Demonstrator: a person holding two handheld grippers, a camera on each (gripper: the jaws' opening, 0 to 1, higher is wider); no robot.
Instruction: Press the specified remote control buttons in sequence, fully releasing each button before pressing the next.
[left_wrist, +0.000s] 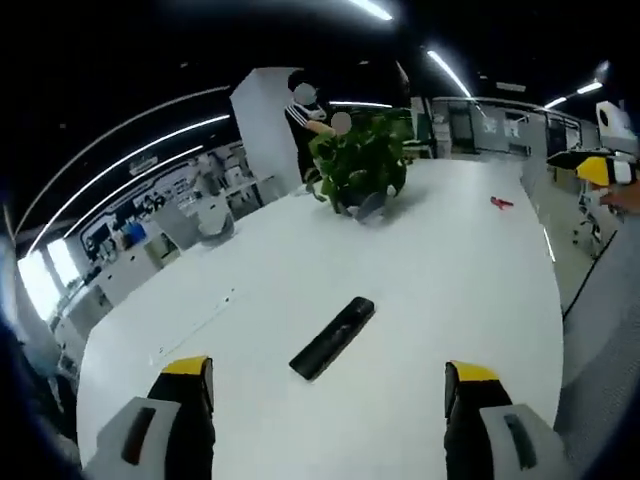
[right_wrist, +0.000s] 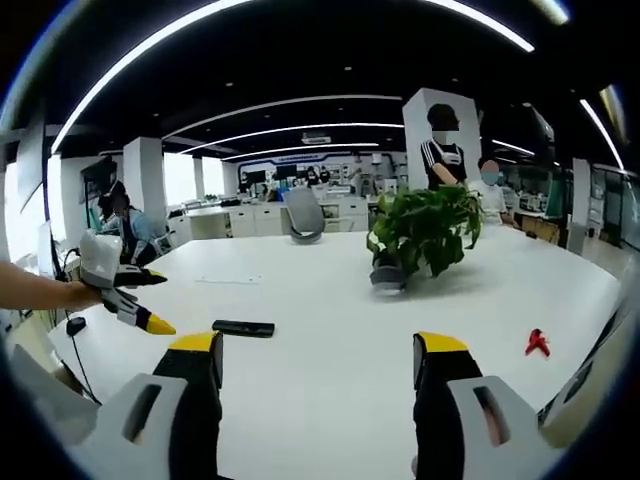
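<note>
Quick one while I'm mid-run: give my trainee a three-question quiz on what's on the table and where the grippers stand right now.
1. True or false: the left gripper has its jaws closed on the remote control.
2. What lies on the white table far beyond the remote, off to the side of the potted plant? A) a red object B) a blue mug C) a laptop
3. Fill in: in the right gripper view, the right gripper hovers over the table with its jaws ____.

Key:
1. False; the jaws are spread and clear of the remote.
2. A, the small red object.
3. open, holding nothing.
</note>
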